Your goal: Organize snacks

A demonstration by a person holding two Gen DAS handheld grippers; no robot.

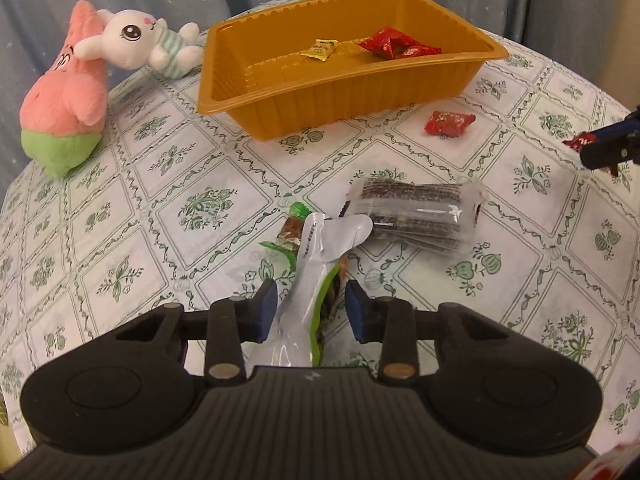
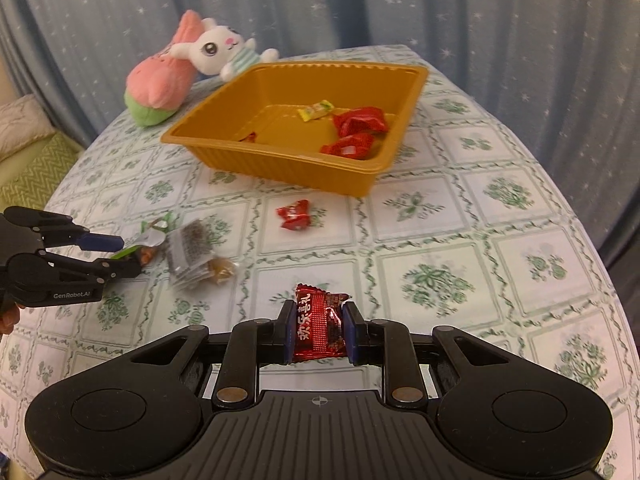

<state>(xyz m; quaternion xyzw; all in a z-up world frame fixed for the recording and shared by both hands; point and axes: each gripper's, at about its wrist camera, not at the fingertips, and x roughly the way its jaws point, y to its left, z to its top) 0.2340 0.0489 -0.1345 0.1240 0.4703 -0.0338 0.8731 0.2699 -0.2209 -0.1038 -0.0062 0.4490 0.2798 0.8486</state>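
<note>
The right tongs (image 2: pixel 317 330) pinch a red foil candy (image 2: pixel 319 325) between both pads, its long axis running away from the camera, lifted clear of the worktop (image 2: pixel 460 240). The orange plastic tray (image 2: pixel 280 160) lies ahead and slightly left of them, well apart, with its near wall facing them; carrying the candy over that wall is, I judge, the next move for this hand.

The left tongs (image 1: pixel 311 307) straddle a silver-and-green snack pouch (image 1: pixel 310 272). Its long axis runs near to far, straight up the gap between the pads. The left pad looks to be touching the foil; the right pad shows a thin gap, so I read the tongs as narrowed around the pouch and not yet firmly clamped.

Just beyond the pouch and to its right lies a clear packet of dark sesame bars (image 1: pixel 416 210), long axis running left to right and touching the pouch's far end. Farther right, 1 red candy (image 1: pixel 449 123) sits loose on the cloth, just in front of the tray.

The tray already holds 1 yellow candy (image 1: pixel 321 49) and at least 2 red ones (image 1: pixel 394 44). From the left tongs it lies straight ahead, farther off than from the right. 2 plush toys (image 1: pixel 100 60) lie at the far left, outside the job.
</note>
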